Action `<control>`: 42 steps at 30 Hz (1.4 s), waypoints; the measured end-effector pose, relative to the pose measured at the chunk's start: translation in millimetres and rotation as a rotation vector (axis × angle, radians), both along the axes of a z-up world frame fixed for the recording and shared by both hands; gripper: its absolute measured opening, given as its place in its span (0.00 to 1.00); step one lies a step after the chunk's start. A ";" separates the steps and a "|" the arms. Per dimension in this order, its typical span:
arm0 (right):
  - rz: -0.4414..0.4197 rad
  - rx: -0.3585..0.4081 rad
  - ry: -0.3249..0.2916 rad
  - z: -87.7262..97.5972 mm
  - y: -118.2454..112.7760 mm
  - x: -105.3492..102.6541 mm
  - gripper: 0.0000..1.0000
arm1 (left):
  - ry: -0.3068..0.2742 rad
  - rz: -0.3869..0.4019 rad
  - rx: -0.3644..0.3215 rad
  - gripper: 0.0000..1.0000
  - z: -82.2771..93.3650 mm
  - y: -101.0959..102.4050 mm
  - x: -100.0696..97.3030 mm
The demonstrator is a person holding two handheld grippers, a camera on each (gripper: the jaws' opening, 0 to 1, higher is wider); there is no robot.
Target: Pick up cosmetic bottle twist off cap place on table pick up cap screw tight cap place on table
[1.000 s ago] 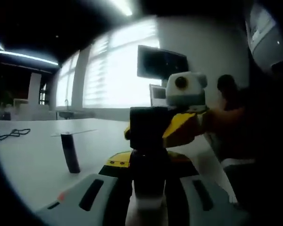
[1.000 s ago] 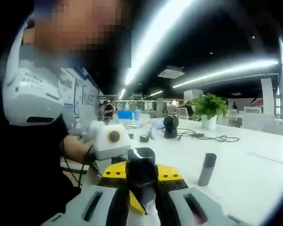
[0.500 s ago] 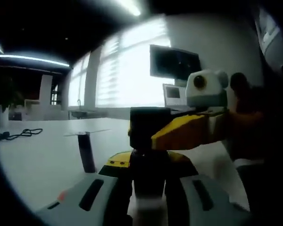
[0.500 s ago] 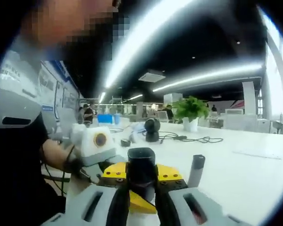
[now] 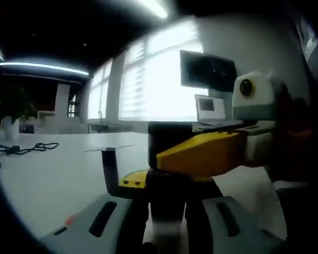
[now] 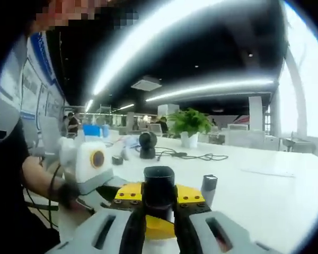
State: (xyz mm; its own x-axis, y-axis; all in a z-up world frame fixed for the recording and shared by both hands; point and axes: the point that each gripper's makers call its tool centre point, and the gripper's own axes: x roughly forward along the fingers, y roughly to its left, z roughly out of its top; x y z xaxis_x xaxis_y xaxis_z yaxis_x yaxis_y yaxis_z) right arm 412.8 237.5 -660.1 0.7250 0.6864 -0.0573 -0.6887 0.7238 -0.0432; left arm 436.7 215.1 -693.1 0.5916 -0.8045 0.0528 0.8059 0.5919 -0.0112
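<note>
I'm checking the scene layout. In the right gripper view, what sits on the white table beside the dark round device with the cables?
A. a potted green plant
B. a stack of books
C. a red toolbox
A: a potted green plant stands on the white table just right of the dark round device.

Left gripper view: bottle (image 5: 167,159) at lower centre between the jaws. Right gripper (image 5: 212,153) crosses from the right, in front of the bottle. Upright cap (image 5: 111,168) on the bench (image 5: 37,180), left of centre. Cable (image 5: 21,149) at far left. Monitor (image 5: 208,70) at upper right.

Right gripper view: plant (image 6: 188,126) behind centre.
</note>
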 end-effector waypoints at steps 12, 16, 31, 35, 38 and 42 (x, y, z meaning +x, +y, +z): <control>-0.227 0.008 0.007 -0.9 -3.5 3.4 0.13 | -0.014 0.053 0.013 0.15 -0.1 1.8 1.6; -0.240 0.010 0.009 -0.8 -4.8 4.3 0.13 | -0.013 0.053 0.010 0.15 -0.3 1.5 1.2; -0.202 -0.039 -0.017 -1.1 -3.7 5.0 0.17 | -0.003 0.046 -0.004 0.16 2.1 0.1 -5.3; -0.168 0.000 -0.045 9.0 -3.6 0.6 0.37 | -0.004 0.037 -0.008 0.16 2.9 -1.3 -8.1; -0.131 0.001 -0.041 11.3 -6.8 -2.1 0.39 | -0.002 0.025 -0.009 0.16 3.4 -2.7 -11.4; -0.043 0.105 0.020 18.3 -13.8 -7.8 0.39 | -0.003 -0.002 -0.008 0.16 4.2 -6.0 -17.3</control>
State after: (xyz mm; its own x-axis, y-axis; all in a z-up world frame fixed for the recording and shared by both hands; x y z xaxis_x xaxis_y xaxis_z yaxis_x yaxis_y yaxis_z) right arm 405.0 223.7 -641.8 0.7533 0.6577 -0.0010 -0.6569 0.7525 0.0480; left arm 419.3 209.0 -688.9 0.5894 -0.8055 0.0613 0.8075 0.5898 -0.0135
